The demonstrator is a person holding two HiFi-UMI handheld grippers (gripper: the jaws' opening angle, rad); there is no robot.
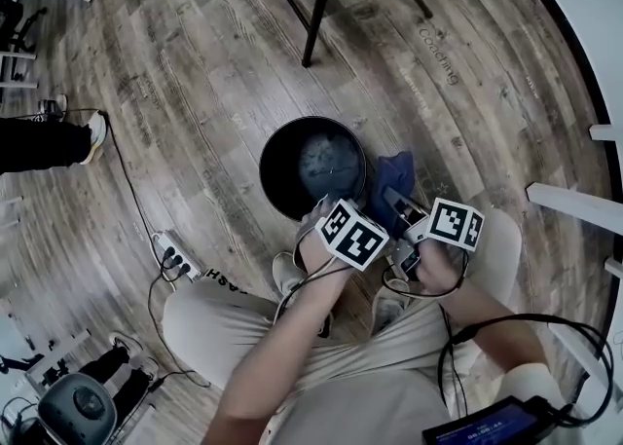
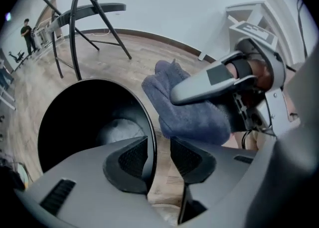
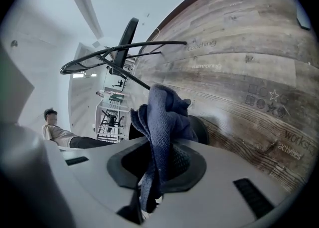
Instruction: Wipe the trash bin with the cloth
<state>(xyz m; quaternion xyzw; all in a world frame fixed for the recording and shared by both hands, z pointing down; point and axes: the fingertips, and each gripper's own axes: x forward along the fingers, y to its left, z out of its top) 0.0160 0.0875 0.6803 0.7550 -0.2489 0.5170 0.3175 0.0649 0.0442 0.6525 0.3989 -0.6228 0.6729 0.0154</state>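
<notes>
The limp cloth [image 3: 162, 119] hangs pinched in the closed jaws of the right gripper [image 3: 158, 164]; the light, stiff trash bin [image 2: 70, 117] seems best held by its rim, which sits between the parted jaws of the left gripper [image 2: 159, 158].

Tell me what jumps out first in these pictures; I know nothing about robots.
A round black trash bin stands on the wooden floor at the middle of the head view. The right gripper is clamped on a crumpled blue cloth beside the bin, while the left gripper has its fingers apart, one on each side of the bin's near rim.
</notes>
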